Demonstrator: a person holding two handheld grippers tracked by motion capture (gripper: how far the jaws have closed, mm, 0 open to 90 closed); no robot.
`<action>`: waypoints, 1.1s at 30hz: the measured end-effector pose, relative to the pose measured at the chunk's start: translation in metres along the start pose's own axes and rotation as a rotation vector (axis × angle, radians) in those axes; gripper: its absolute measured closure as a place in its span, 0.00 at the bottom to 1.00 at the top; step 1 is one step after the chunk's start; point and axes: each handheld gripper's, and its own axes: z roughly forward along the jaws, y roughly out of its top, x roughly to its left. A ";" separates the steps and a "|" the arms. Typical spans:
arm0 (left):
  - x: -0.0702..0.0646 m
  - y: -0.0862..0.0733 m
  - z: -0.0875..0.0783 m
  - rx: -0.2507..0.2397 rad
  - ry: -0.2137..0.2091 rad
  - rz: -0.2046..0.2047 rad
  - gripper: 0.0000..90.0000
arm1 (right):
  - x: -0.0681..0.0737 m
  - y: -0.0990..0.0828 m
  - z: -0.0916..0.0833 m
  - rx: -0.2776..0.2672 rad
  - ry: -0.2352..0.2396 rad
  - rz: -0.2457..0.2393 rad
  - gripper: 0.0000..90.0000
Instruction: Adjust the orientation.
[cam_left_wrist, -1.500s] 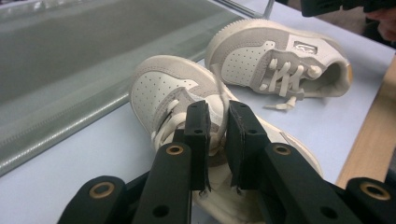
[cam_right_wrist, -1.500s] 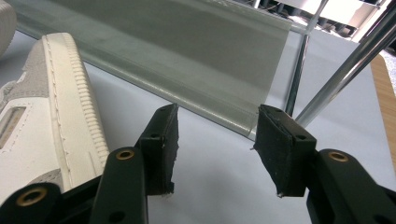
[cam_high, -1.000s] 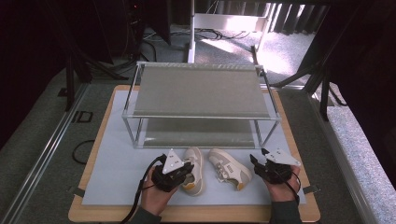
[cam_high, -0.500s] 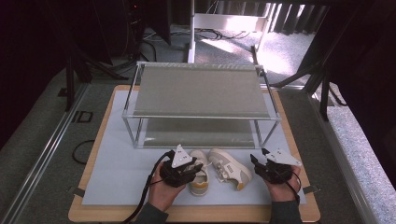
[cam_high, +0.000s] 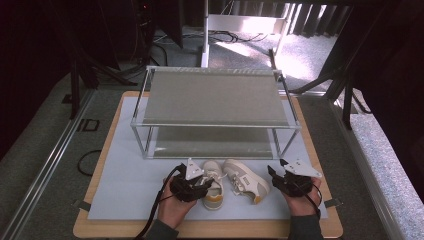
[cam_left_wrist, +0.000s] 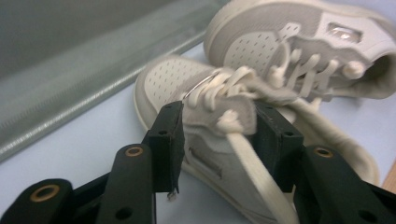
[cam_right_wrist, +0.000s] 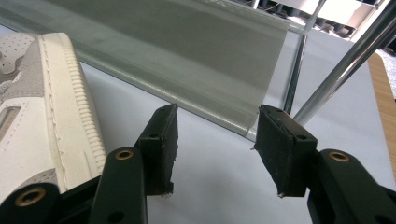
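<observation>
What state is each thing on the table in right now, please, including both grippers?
Left gripper: jaws just been opening, the tongue and laces of the left shoe between them.
Right gripper: open, nothing between its jaws.
Left shoe: upright on its sole, laces loose.
Right shoe: upright on its sole, beside the left one.
Rack: standing, both shelves bare.

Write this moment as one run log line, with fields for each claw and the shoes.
left claw: just been opening, left shoe tongue between pads | right claw: open, nothing held | right shoe: on mat | rack: behind shoes
</observation>
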 end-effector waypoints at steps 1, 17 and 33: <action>0.000 0.000 0.000 0.000 0.000 0.000 0.62 | 0.000 0.000 0.000 0.000 0.000 0.000 0.54; 0.003 -0.009 0.003 -0.008 -0.029 -0.027 0.62 | 0.000 0.000 0.001 -0.001 -0.001 -0.001 0.54; 0.014 -0.011 -0.009 -0.032 0.076 0.014 0.89 | 0.002 0.001 0.002 0.001 0.006 -0.006 0.54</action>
